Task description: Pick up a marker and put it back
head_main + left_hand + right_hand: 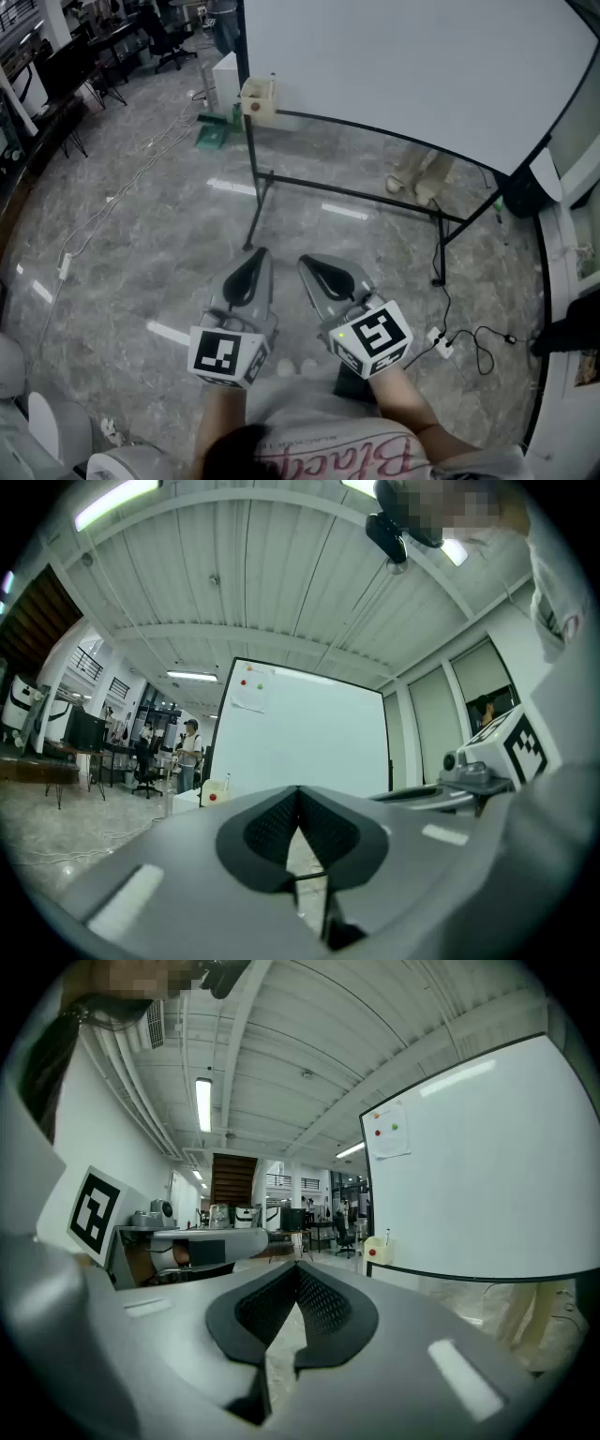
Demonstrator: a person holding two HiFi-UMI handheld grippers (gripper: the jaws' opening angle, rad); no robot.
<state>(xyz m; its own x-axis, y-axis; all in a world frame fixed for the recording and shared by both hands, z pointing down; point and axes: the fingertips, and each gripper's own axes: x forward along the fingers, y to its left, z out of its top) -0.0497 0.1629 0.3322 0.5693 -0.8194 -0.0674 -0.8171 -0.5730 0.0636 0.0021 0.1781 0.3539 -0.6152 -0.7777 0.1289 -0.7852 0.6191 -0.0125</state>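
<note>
A person stands on a marble floor [159, 234] facing a whiteboard [403, 66] on a wheeled stand, a gripper in each hand held low and close to the body. The left gripper [257, 255] and the right gripper [307, 262] are side by side, both with jaws pressed together and nothing between them. The marker [273, 78] is well apart from both. It is seen as a thin stick that appears to stand upright in a cream box [258, 98] fixed at the board's left end, on the far side of the open floor. From the head view the box lies almost straight beyond the left gripper and slightly left of the right one, so the left hand looks marginally nearer. Judging by this, the pick-up has not begun: a gripper would first have to travel forward, rise to the box, and open its jaws across the marker's vertical shaft.
</note>
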